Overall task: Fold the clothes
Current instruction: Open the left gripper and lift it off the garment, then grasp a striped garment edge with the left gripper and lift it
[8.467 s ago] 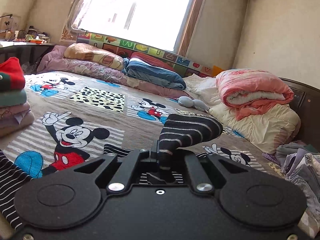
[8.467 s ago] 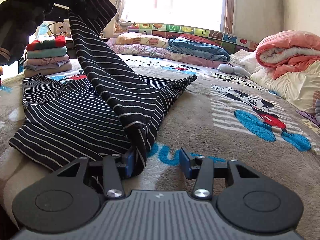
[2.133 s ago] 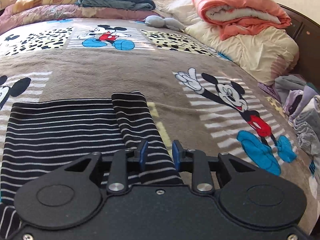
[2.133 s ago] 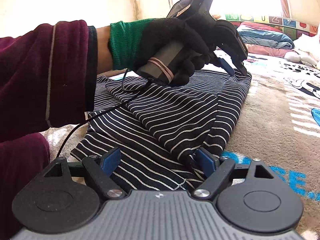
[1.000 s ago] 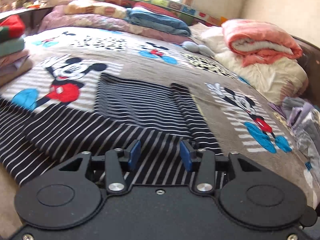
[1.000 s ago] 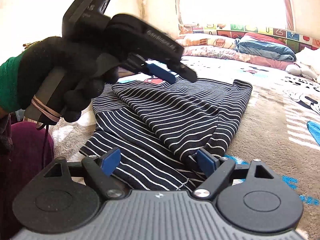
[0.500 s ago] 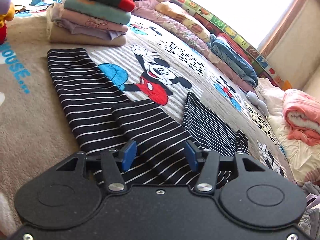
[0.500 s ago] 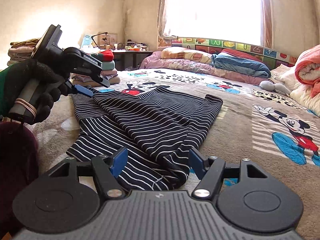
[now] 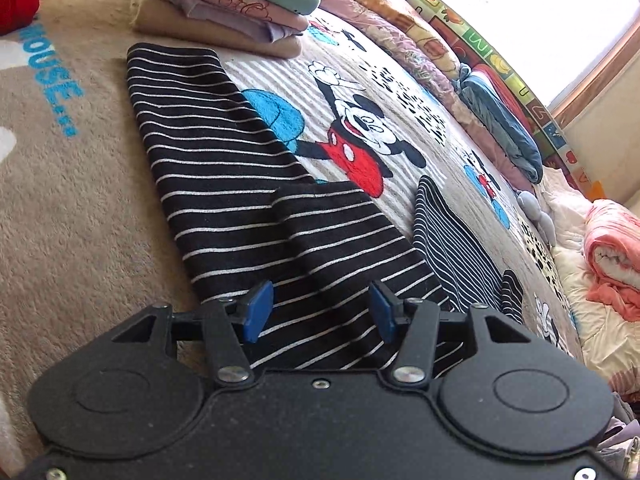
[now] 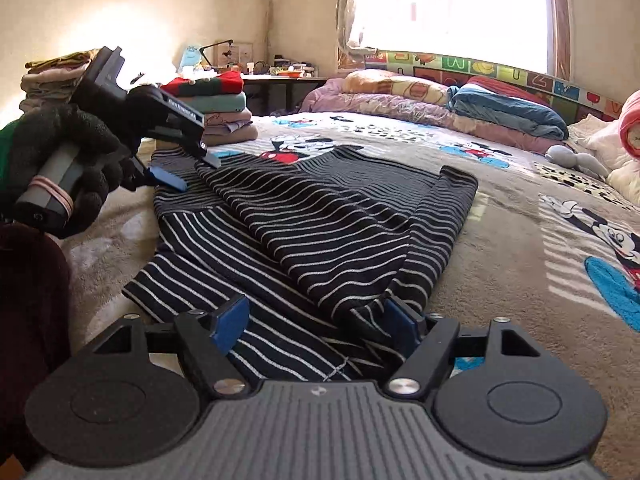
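My left gripper (image 9: 318,312) is hanging over the striped top (image 10: 320,216), which is lying half folded on the cartoon blanket (image 10: 520,240); its jaws have just been opening and are gripping nothing. My right gripper (image 10: 316,320) has been opening too, jaws apart around the near bunched edge

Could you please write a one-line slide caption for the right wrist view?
Open right tongs over the striped garment on the bed, left tongs open above its far sleeve.
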`<state>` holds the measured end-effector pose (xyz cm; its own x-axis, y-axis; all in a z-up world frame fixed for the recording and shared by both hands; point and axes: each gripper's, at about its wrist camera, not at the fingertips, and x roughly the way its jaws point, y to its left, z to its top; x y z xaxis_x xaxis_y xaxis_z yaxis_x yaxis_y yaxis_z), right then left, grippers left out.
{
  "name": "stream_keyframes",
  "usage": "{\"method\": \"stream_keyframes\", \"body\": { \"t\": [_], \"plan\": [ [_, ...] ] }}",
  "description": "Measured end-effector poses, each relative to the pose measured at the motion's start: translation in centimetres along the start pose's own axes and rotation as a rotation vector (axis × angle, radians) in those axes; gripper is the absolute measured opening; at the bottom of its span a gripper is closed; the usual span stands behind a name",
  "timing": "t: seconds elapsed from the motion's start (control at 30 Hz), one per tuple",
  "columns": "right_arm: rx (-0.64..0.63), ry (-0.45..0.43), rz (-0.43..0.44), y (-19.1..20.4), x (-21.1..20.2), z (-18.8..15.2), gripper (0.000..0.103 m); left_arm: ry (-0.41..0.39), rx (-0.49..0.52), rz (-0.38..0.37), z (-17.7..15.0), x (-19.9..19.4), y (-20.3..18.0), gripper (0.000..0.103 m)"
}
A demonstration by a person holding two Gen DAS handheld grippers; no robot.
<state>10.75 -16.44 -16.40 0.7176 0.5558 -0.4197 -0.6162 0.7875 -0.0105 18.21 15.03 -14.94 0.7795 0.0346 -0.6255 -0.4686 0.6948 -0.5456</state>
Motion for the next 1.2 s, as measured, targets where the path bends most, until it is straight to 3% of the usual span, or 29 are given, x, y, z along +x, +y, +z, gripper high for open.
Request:
{"method": "stream_keyframes", "body": {
  "t": [0.13,0.2,0.23,0.33,0.47,0.57,0.7,0.8,1.03,1.2],
  "plan": [
    [-0.006,-0.060,0.010,-0.3,-1.3,0.1,0.075,-0.005,-0.004,0.002,0.1,0.1,-0.1,0.051],
    [0.040,0.020,0.069,-0.8,0.1,-0.6,0.078,-0.010,0.004,0.004,0.1,0.1,-0.3,0.051],
    [0.070,0.088,0.114,-0.9,1.1,-1.1,0.087,-0.013,0.005,0.003,0.1,0.0,-0.2,0.051],
    [0.010,0.071,0.098,0.1,0.9,-0.9,0.086,-0.028,-0.022,-0.010,0.4,-0.1,0.3,0.050],
    [0.065,-0.011,0.094,-0.7,-0.5,0.0,0.083,-0.034,-0.056,-0.030,0.8,0.0,1.2,0.045],
    [0.070,-0.005,0.080,-1.0,-0.5,0.0,0.083,-0.043,-0.060,-0.046,1.0,0.4,1.3,0.041],
    [0.057,0.012,0.091,-0.6,-0.2,-0.3,0.083,-0.055,-0.041,-0.048,1.3,1.4,0.9,0.030],
    [0.044,0.011,0.091,-0.2,-0.2,-0.3,0.083,-0.070,-0.010,-0.081,1.5,1.7,0.4,0.001],
    [0.048,0.005,0.085,-0.1,0.1,-0.3,0.083,-0.183,0.159,-0.207,1.5,-1.4,-3.6,0.001],
    [0.040,0.023,0.098,0.2,0.4,-0.3,0.083,-0.175,0.188,-0.276,1.8,-1.6,-6.8,0.001]
  ]
}}
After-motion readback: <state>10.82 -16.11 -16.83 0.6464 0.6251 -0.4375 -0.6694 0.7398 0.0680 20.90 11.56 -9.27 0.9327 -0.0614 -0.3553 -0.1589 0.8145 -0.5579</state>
